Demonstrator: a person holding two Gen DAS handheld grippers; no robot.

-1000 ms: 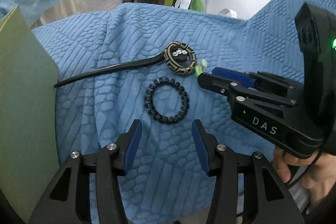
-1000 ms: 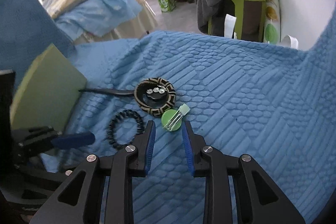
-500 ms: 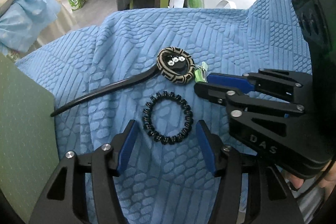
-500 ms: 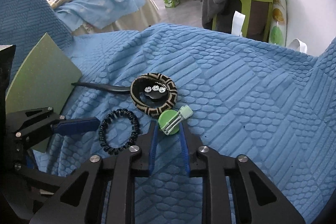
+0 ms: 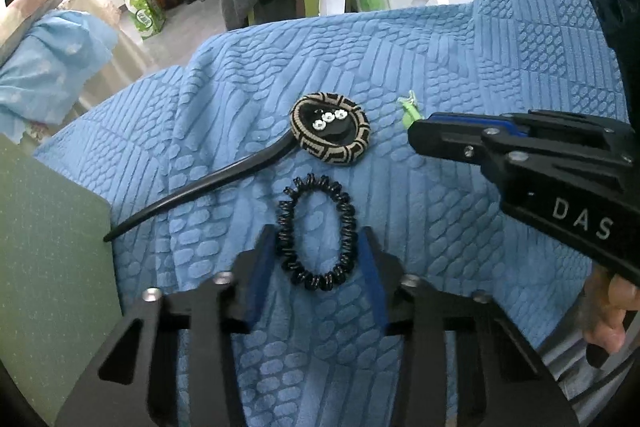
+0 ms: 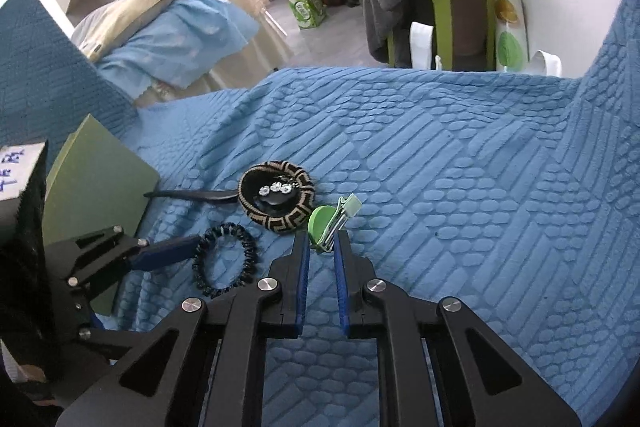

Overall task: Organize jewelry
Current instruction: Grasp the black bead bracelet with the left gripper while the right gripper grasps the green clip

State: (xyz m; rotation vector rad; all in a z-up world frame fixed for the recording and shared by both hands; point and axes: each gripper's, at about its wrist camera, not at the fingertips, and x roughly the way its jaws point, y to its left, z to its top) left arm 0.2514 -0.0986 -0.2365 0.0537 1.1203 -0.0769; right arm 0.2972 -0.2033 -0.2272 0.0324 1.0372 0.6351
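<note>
A black coiled hair tie lies on the blue quilt; my left gripper is closed around it, squeezing it into an oval. It also shows in the right wrist view. A round tan-and-black woven hair piece with three rhinestones and a black stick lies beyond it. My right gripper has its jaws narrowly apart around the near end of a green hair clip, which rests on the quilt. The clip peeks past the right gripper in the left wrist view.
A green board stands at the left, also seen in the right wrist view. The blue quilt covers the surface. A green stool with grey clothes stands beyond the far edge.
My left gripper moved forward and closed onto the hair tie, squeezing it narrow. My right gripper advanced and narrowed around the green clip's end.
</note>
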